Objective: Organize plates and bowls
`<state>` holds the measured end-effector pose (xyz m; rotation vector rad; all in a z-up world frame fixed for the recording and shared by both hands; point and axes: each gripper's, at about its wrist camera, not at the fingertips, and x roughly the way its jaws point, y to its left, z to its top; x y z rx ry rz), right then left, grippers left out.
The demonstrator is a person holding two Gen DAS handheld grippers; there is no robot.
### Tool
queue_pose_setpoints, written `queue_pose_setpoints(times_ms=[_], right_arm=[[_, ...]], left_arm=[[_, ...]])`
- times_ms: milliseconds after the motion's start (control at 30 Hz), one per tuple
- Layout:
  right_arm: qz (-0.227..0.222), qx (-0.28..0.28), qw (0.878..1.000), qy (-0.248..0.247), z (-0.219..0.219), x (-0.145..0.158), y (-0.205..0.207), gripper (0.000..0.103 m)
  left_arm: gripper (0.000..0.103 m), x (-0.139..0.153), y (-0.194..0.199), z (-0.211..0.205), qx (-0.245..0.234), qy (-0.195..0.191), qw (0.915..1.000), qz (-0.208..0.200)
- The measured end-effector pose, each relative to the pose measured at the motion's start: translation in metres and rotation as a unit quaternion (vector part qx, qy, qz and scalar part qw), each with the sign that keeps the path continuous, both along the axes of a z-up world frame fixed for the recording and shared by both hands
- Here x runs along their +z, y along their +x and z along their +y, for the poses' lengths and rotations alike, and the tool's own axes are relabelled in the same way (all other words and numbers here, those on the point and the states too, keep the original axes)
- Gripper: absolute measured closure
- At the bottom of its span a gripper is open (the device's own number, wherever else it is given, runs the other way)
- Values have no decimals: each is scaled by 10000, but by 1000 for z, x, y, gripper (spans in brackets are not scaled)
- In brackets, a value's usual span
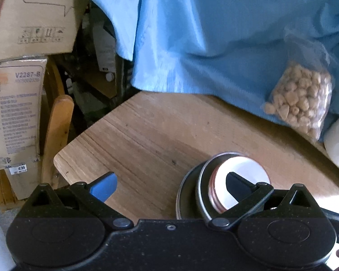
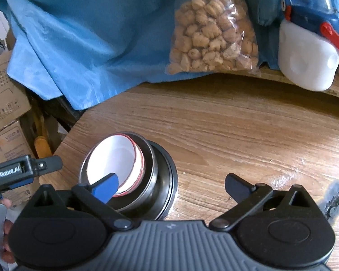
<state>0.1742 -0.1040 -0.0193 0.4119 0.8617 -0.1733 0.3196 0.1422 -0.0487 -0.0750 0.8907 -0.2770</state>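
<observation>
A nested stack stands on the wooden table (image 2: 226, 122): a white bowl with a red rim (image 2: 115, 160) inside a steel bowl (image 2: 150, 169), on a dark plate (image 2: 169, 180). In the left wrist view the same white bowl (image 1: 244, 169) sits low at the right, inside the steel bowl (image 1: 202, 187). My left gripper (image 1: 171, 187) is open, its right finger in front of the stack, nothing between its fingers. My right gripper (image 2: 171, 187) is open wide to the right of the stack, with its blue left pad (image 2: 107, 188) in front of the white bowl and nothing held.
A blue cloth (image 2: 90, 45) drapes over the table's far side, with a clear bag of beige lumps (image 2: 212, 36) on it. A white jug with a blue lid and red tap (image 2: 307, 52) stands far right. Cardboard boxes (image 1: 15, 103) and a wooden chair (image 1: 58, 131) sit off the table's left corner.
</observation>
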Motion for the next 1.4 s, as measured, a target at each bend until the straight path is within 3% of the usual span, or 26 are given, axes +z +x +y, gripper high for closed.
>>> queue_pose_setpoints(times_ms=[233,533,933,1400], right_arm=[[-215,-119,9997,-86,-5,8,-10,0],[-391,-139,9991,-85,-23,14,-28,0],[-475,148,9986,-169,-57,30,-61,0],[-714,1033,9920,-111,-89,41,-91,0]], left_arm=[[1,10,-7,-19,-254,339,9989,-192],[1,22,-27,-36,-288,350,9980,-432],[1,37,-61,-53,519,251,9959,-701],[1,36,-127,-72,1260,331,9883,-792]])
